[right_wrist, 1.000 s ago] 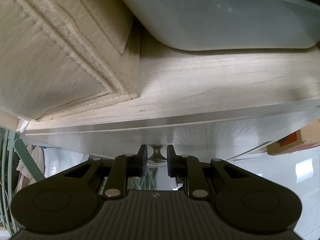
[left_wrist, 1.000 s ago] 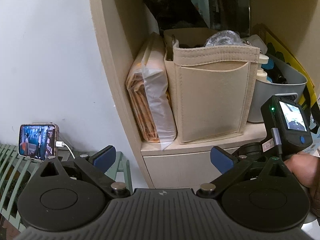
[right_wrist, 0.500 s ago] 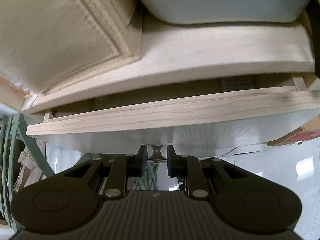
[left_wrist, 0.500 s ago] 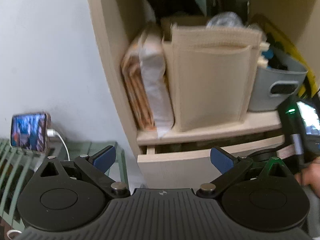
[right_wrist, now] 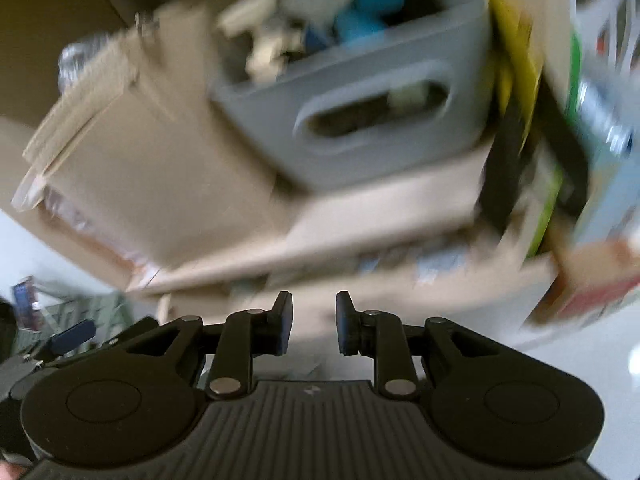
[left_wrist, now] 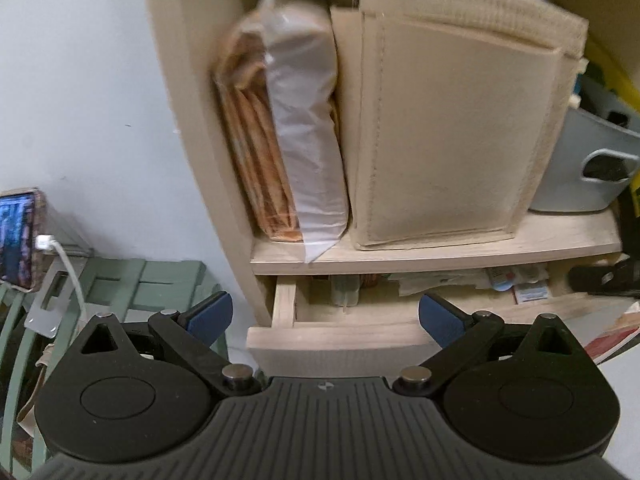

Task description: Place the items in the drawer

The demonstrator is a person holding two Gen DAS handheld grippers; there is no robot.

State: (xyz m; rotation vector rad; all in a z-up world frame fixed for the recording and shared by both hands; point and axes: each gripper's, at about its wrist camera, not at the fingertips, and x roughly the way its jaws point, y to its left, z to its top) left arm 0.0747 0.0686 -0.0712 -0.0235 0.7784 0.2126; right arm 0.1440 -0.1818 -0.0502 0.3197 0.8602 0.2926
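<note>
The wooden drawer (left_wrist: 340,338) under the shelf stands pulled out, with papers and small packets (left_wrist: 460,280) lying inside. My left gripper (left_wrist: 324,314) hovers open in front of the drawer's front panel, its blue pads wide apart and nothing between them. In the blurred right wrist view, my right gripper (right_wrist: 314,322) is held off from the drawer (right_wrist: 400,292). Its jaws are opening by a narrow gap and hold nothing. The drawer knob is out of sight.
On the shelf above stand a plastic-wrapped orange packet (left_wrist: 280,140), a beige felt organizer (left_wrist: 448,132) and a grey basket (left_wrist: 580,168) of odds and ends. A phone (left_wrist: 16,236) on a charging cable leans by the wall, over green slats (left_wrist: 160,284).
The drawer went from shut to pulled out. My right gripper let go of its knob, rose and backed away. My left gripper moved nearer and lower towards the drawer.
</note>
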